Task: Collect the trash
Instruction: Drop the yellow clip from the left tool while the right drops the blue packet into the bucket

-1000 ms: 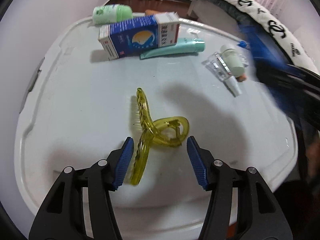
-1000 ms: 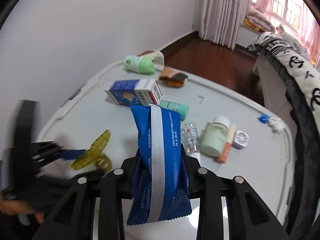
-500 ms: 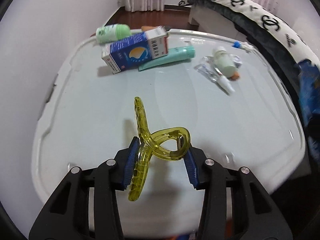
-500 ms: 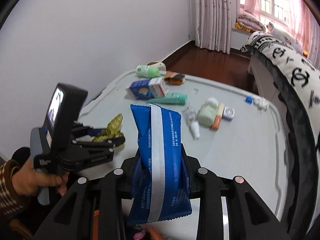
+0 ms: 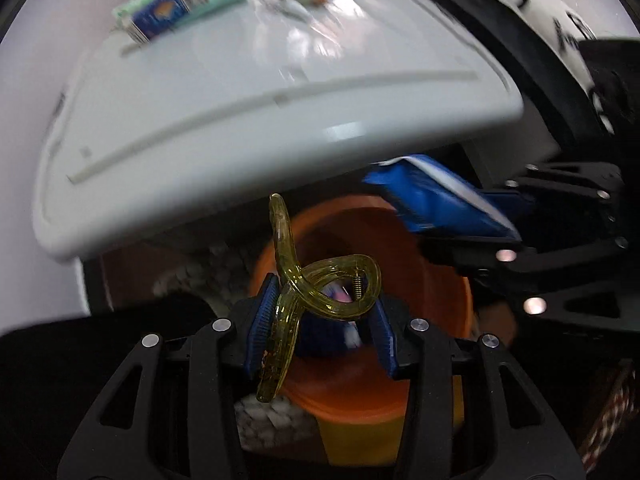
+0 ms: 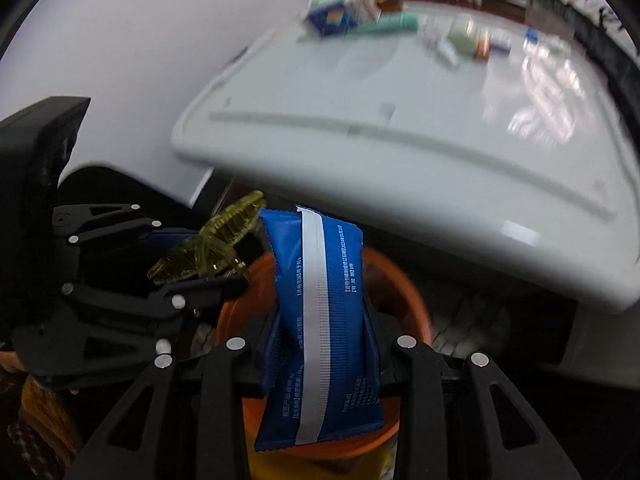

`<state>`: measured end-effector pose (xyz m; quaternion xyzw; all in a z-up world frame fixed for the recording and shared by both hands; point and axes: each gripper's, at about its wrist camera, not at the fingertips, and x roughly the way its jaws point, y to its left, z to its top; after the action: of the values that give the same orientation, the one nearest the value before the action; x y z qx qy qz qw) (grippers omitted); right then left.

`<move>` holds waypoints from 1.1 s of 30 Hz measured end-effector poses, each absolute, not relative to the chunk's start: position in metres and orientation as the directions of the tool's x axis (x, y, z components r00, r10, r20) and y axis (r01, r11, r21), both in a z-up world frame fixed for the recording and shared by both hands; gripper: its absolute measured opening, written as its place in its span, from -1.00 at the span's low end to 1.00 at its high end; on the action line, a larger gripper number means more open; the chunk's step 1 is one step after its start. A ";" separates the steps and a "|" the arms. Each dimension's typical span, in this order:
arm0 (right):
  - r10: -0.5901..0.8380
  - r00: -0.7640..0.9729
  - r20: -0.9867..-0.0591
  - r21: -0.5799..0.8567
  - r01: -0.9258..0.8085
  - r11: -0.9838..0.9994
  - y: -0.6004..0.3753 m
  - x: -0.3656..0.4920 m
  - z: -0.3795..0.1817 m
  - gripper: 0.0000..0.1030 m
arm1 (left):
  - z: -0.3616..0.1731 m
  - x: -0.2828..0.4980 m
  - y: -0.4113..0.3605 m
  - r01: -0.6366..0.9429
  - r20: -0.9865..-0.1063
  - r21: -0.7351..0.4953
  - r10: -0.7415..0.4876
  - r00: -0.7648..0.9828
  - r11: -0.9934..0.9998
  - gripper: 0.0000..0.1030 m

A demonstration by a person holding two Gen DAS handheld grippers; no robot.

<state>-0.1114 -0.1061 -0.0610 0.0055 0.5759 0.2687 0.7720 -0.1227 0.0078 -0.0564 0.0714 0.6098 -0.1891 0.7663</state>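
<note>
My left gripper (image 5: pixel 320 320) is shut on a yellow-green translucent hair claw clip (image 5: pixel 316 292) and holds it over the open mouth of an orange trash bin (image 5: pixel 436 344) below the table edge. My right gripper (image 6: pixel 322 332) is shut on a blue packet with a white stripe (image 6: pixel 320 328) and holds it over the same orange bin (image 6: pixel 404 292). The right gripper and its blue packet (image 5: pixel 436 200) show at the right of the left wrist view. The left gripper with the clip (image 6: pixel 208 248) shows at the left of the right wrist view.
The white table (image 5: pixel 240 120) sits above and behind the bin. At its far side lie a blue-and-white box (image 6: pixel 332 16), a teal tube (image 6: pixel 384 24), a pale green bottle (image 6: pixel 464 36) and small items. A dark patterned cushion edge (image 5: pixel 520 32) runs along the right.
Both grippers have moved off the table and down over the orange bin, the left carrying the clip and the right the blue packet. One second ago the left gripper was open around the clip.
</note>
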 end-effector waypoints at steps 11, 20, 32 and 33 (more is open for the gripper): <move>0.375 0.090 -0.923 0.336 -0.287 0.897 -0.118 -0.120 -0.097 0.29 | -0.081 -0.121 0.016 0.290 -0.983 -0.128 -0.160 0.090 0.948 0.28; 0.404 0.195 -0.894 0.343 -0.282 0.896 -0.127 -0.110 -0.074 0.42 | -0.067 -0.112 0.016 0.298 -0.971 -0.148 -0.196 0.139 0.943 0.34; 0.387 0.519 -0.762 0.283 -0.270 0.920 -0.159 -0.020 0.039 0.66 | 0.026 0.025 0.046 0.415 -0.817 0.074 -0.184 0.547 0.907 0.54; 0.389 0.543 -0.744 0.288 -0.265 0.920 -0.160 -0.012 0.046 0.69 | 0.027 0.039 0.050 0.420 -0.813 0.081 -0.184 0.552 0.904 0.54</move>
<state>-0.0117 -0.1603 0.0460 0.0704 0.4400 0.1868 0.8756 0.0389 0.0504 0.0266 0.1340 0.4404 -0.1735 0.8706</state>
